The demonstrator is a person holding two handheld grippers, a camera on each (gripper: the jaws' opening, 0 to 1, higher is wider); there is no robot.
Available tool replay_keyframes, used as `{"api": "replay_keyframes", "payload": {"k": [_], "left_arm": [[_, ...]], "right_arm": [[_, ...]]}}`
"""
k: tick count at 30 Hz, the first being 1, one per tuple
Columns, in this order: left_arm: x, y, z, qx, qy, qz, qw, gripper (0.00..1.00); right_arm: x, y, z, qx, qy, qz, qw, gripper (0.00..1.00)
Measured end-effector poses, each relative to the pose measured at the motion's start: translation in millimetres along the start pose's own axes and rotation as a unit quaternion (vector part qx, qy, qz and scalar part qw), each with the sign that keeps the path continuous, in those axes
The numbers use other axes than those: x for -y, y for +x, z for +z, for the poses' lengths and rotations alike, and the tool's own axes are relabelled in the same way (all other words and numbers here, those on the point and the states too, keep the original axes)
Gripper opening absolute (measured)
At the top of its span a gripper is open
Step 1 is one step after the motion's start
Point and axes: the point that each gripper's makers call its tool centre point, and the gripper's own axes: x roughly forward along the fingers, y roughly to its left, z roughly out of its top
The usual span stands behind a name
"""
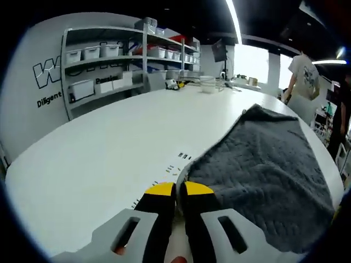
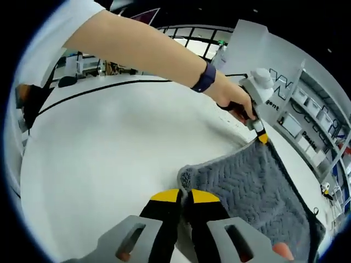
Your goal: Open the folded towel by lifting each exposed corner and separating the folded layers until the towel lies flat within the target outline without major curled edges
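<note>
- The grey towel (image 1: pixel 263 175), with a herringbone weave, lies spread on the white table (image 1: pixel 104 148). In the left gripper view it starts at the jaws and its long axis runs away from them toward the far table edge, where its end corner points.
- In the right gripper view the towel (image 2: pixel 247 192) stretches from the near corner at the jaws out to the far corner, with one edge drawn in a straight line between the two grippers.
- The left gripper (image 1: pixel 180 190) has its yellow-tipped jaws drawn together on a near corner of the towel; from the other side, the left gripper (image 2: pixel 262 137) shows pinching that corner, held by a person's hand (image 2: pixel 233 101) with a dark wristband (image 2: pixel 204 77).
- The right gripper (image 2: pixel 184 196) has its jaws closed on the opposite corner, where the cloth edge curls up slightly just in front of the tips.
- Small black marks (image 1: pixel 181 159) are printed on the table beside the towel's edge.
- Beyond the table stand metal shelves (image 1: pixel 109 60) with white bins, and a person (image 1: pixel 303 82) stands at the far right.
</note>
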Motion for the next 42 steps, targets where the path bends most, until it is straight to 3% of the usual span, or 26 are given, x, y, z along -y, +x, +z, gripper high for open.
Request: {"api": "replay_keyframes", "payload": {"k": [10,16,23,31,42], "left_arm": [[-23.6,-52,-26.7,-0.029,0.014,0.025,0.9992,0.05],[-42.5,-92,-57.3,-0.059,0.026,0.057,0.9963,0.06],[-54.3,-142,-83.9,-0.071,0.032,0.084,0.9934,0.08],[-52.7,-185,-112.9,-0.097,0.045,0.105,0.9887,0.09],[-54.9,-229,-138.1,-0.134,0.073,0.135,0.9791,0.09]], "right_arm": [[-38,-1,34.1,0.027,-0.023,0.022,0.9991,0.02],[-74,-1,57.3,0.05,-0.043,0.048,0.9967,0.02],[-115,3,78.2,0.068,-0.067,0.081,0.9921,0.02],[-153,4,99.1,0.09,-0.072,0.117,0.9864,0.02],[-191,11,111.7,0.1,-0.084,0.152,0.9798,0.02]]}}
